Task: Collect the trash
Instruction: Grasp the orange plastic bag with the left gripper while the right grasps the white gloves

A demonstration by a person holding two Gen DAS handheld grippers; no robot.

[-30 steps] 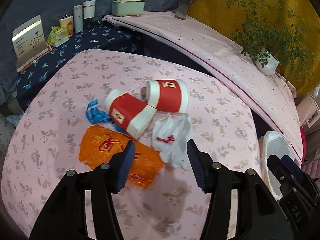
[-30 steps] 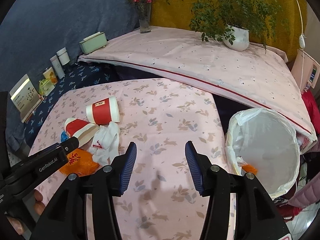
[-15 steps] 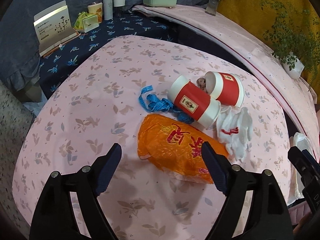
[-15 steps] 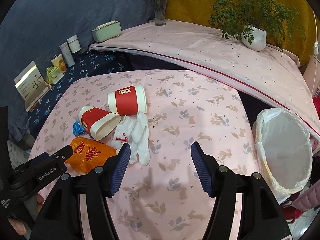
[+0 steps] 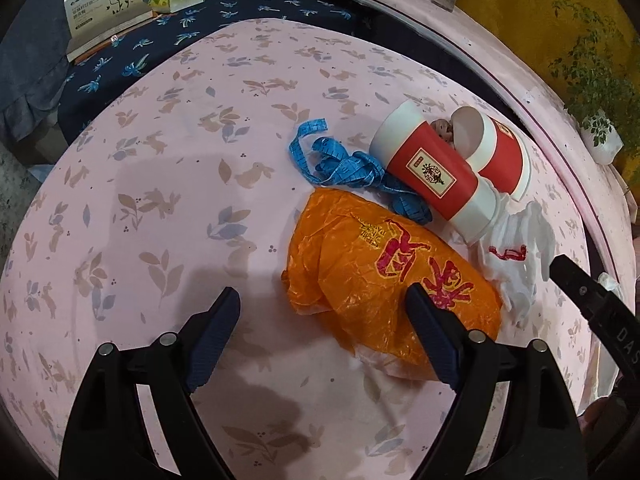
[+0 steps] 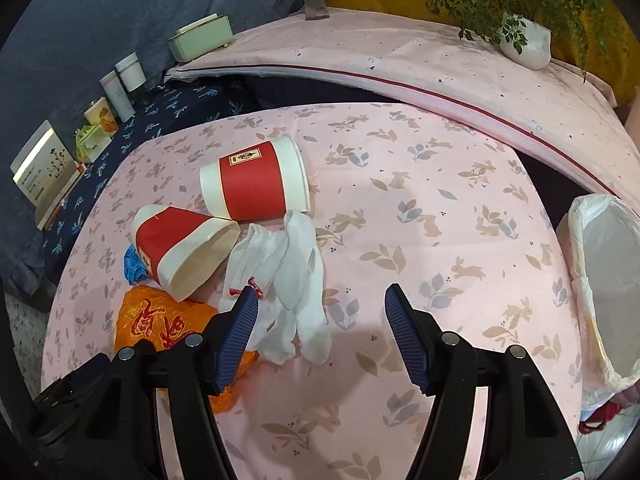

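Trash lies on a pink rabbit-print table [image 5: 168, 184]: an orange plastic bag [image 5: 384, 276], two red-and-white paper cups [image 5: 436, 172] on their sides, a blue measuring tape [image 5: 344, 168] and white gloves [image 5: 516, 256]. My left gripper [image 5: 324, 312] is open low over the table, its right finger over the bag's near edge. My right gripper [image 6: 320, 308] is open and empty above the gloves [image 6: 292, 280], with the cups [image 6: 256, 184] and the orange bag [image 6: 160, 320] to its left. A white-lined trash bin [image 6: 604, 292] stands off the table's right edge.
A navy side table [image 6: 160, 112] at the far left holds a booklet [image 5: 104, 0], jars and a tissue pack. A longer pink-covered table [image 6: 440, 60] behind carries a green box [image 6: 200, 38], a vase and a potted plant [image 6: 524, 40].
My left gripper has swung left and dropped closer to the orange bag, jaws opened wider. My right gripper has moved left and lower toward the gloves.
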